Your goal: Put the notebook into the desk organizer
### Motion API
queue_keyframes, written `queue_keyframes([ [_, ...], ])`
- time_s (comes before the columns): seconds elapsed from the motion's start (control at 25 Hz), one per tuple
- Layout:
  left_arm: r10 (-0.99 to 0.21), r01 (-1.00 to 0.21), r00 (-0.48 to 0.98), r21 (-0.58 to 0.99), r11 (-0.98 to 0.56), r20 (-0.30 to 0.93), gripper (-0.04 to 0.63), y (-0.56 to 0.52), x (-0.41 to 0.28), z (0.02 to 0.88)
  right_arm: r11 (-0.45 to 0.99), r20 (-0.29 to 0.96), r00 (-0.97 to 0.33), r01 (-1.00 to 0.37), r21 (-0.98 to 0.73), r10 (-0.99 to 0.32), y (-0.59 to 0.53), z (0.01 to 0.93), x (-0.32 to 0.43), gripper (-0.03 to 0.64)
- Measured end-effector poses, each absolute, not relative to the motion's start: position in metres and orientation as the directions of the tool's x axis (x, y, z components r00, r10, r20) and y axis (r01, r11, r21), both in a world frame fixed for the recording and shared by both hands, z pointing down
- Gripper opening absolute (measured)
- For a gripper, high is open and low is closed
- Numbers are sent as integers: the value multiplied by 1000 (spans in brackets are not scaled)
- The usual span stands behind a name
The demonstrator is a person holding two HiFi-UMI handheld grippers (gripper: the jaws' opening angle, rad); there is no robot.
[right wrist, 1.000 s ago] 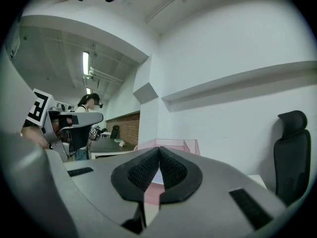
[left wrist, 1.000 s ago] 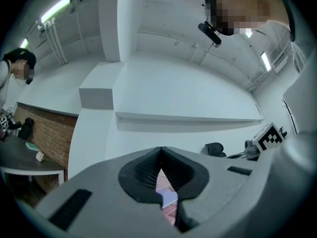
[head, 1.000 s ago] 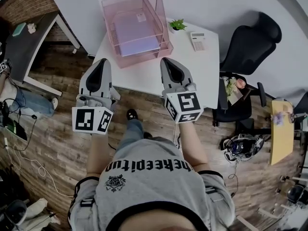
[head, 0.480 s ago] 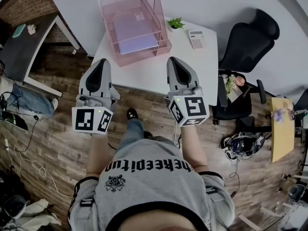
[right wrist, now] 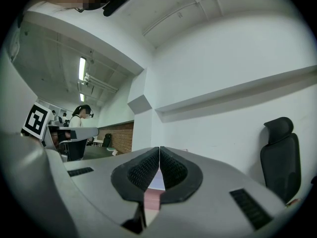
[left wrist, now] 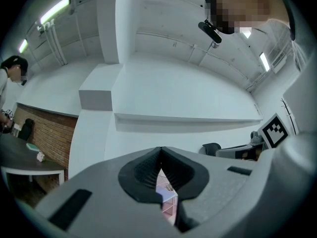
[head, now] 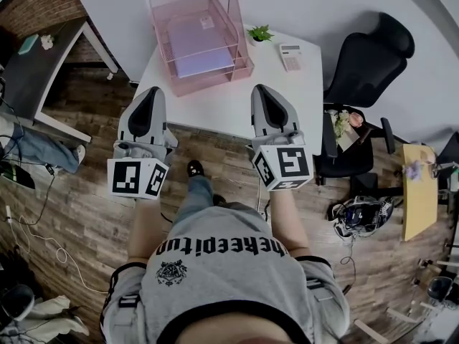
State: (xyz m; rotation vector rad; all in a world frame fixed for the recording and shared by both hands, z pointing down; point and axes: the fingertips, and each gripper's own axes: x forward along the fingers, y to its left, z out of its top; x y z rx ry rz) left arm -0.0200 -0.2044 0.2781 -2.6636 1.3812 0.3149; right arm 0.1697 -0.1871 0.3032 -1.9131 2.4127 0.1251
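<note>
The pink see-through desk organizer (head: 240, 20) stands at the back of the white table (head: 301, 113). A lavender notebook (head: 195, 47) lies flat in one of its trays. My left gripper (head: 151, 95) hovers over the table's front left edge, short of the organizer, with its jaws shut and nothing between them. My right gripper (head: 262, 94) is held over the table's front edge to the right of the organizer, also shut and empty. In the left gripper view (left wrist: 159, 150) a sliver of the pink organizer (left wrist: 167, 198) shows below the closed tips. The right gripper (right wrist: 159, 150) points at the white wall.
A small potted plant (head: 259, 34) and a calculator (head: 290, 57) sit on the table right of the organizer. A black office chair (head: 367, 67) stands to the right, a dark desk (head: 39, 67) to the left, a yellow table (head: 419, 192) far right. A person (right wrist: 80, 118) stands in the distance.
My right gripper has shifted a little to the right and forward over the table edge. The left gripper has stayed put; both have remained shut.
</note>
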Motion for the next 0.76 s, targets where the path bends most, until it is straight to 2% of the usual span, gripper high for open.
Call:
queue_keyframes([
  [0.76, -810, -834, 533, 9, -552, -247, 3, -202, -31, 278, 242, -127, -242, -970, 13, -962, -182, 292, 163, 3],
])
